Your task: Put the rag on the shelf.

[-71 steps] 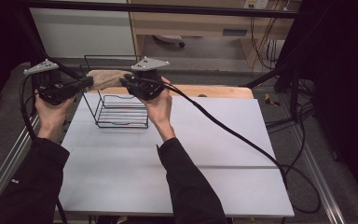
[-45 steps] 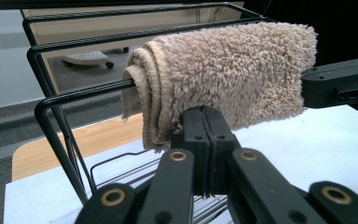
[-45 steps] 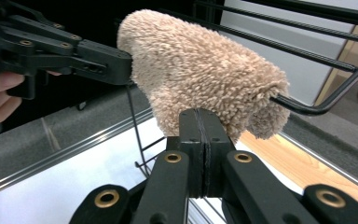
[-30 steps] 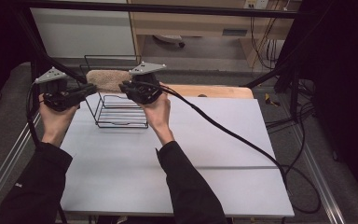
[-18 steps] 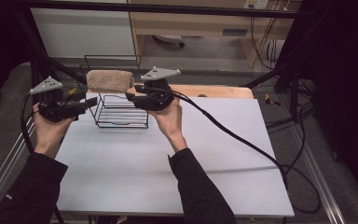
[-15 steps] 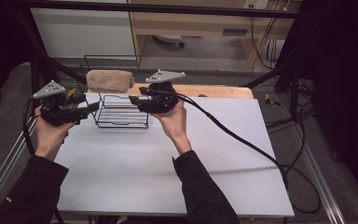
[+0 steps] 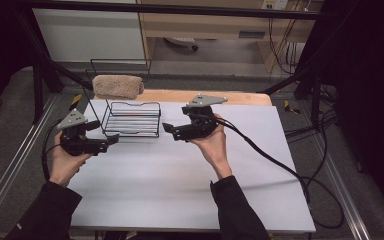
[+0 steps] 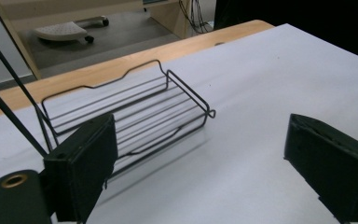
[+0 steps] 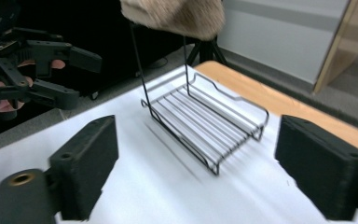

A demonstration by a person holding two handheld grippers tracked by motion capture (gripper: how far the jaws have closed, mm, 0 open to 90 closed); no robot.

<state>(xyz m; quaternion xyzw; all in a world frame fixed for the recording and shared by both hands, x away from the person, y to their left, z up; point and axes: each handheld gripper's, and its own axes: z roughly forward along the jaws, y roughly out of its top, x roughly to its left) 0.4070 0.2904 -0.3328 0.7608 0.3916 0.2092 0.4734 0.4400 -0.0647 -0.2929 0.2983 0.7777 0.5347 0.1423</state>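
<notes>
Two grippers, left gripper (image 7: 111, 140) and right gripper (image 7: 166, 128), jaws just opened wide with nothing between them, either side of a black wire rack (image 7: 131, 119) on the white table (image 7: 190, 185), fuzzy tan towel (image 7: 117, 86) draped over its tall back frame.

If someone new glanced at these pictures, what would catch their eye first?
Probably the black wire rack at the far left of the white table, with a beige towel draped over its tall back frame. The left gripper and right gripper flank it, jaws open and empty.
</notes>
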